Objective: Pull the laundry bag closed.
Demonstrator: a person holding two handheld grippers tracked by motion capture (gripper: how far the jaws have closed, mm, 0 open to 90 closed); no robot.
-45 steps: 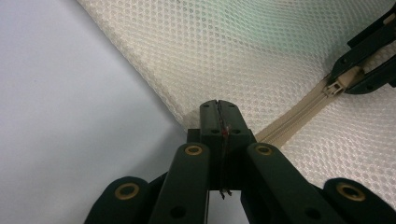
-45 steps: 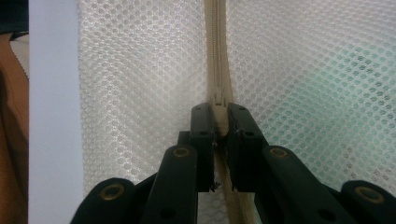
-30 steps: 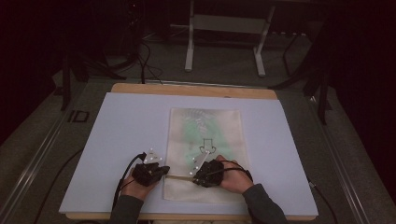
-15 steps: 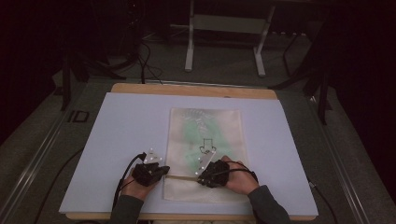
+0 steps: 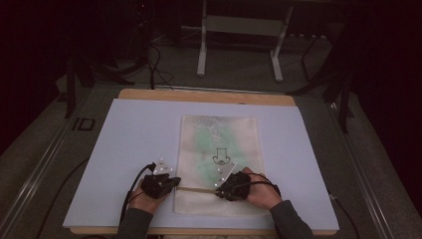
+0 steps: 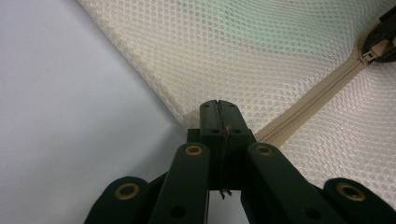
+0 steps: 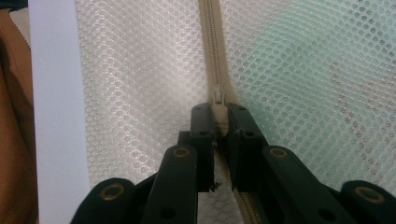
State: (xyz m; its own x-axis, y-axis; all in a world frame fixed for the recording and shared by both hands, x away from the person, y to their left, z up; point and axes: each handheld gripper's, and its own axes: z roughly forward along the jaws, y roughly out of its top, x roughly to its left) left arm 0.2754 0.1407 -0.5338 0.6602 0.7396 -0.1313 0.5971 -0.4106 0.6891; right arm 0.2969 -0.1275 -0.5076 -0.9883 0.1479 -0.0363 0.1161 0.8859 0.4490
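a pale tabletop [image 5: 124, 149] with a wooden far edge stands in a dark room. a cream honeycomb-mesh bag [image 5: 221, 144] lies near its near edge. left tongs [image 5: 171, 183] are closed on the bag's corner; right tongs [image 5: 219, 188] pinch its zipper pull [image 7: 218, 111].

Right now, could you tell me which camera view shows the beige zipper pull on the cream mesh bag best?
The right gripper view: the beige zipper pull sits close up, pinched between the right gripper jaws. The left gripper view shows it small at the far edge; in the high view it is too small to make out.
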